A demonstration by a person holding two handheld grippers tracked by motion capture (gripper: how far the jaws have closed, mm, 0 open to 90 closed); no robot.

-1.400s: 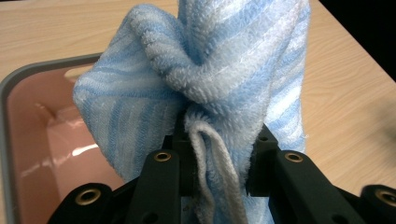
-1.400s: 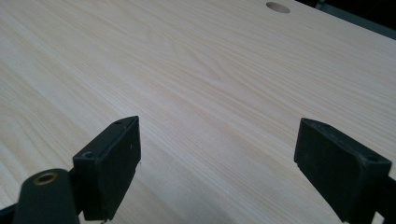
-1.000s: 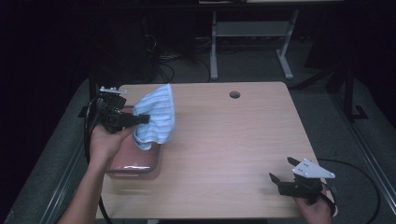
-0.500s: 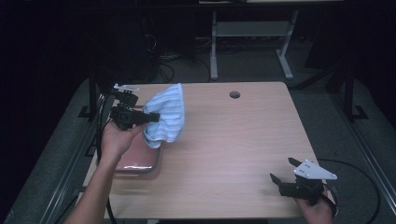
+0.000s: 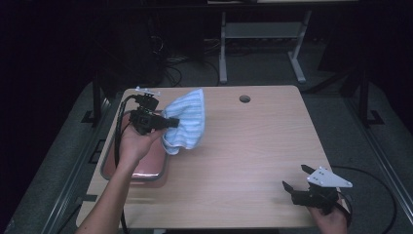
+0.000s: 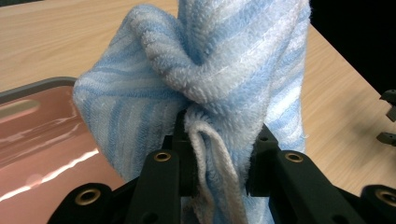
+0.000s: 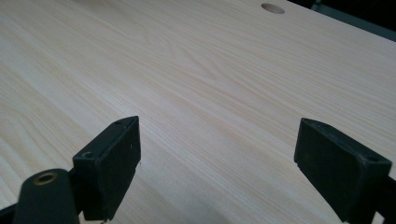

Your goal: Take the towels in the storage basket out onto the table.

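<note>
In the high view, a pale wood-grain rectangular table (image 5: 253,161) with a round cable hole (image 5: 244,99) near its far edge stood in a dark room; a grey metal frame (image 5: 263,36) and loose cables lay on the floor beyond it. A shallow grey-rimmed tray with a glossy pinkish-red bottom (image 5: 146,168) sat at the table's left edge. Above the tray's far end, the left gripper (image 5: 171,123) was clamped on a light blue and white striped terry towel (image 5: 187,124), which hung bunched in the air, partly over the tray and partly over bare wood. The right gripper (image 5: 295,177) rested at the near right corner, well apart from the towel, its jaws spread.

In the left gripper view, the towel (image 6: 210,84) was pinched between the black jaws, a white hem cord dangling between them; the tray (image 6: 42,135) lay below at left, the table (image 6: 70,37) behind.

In the right gripper view, the jaws stood wide apart over bare table (image 7: 210,93) with nothing between them, the cable hole (image 7: 272,8) far off
</note>
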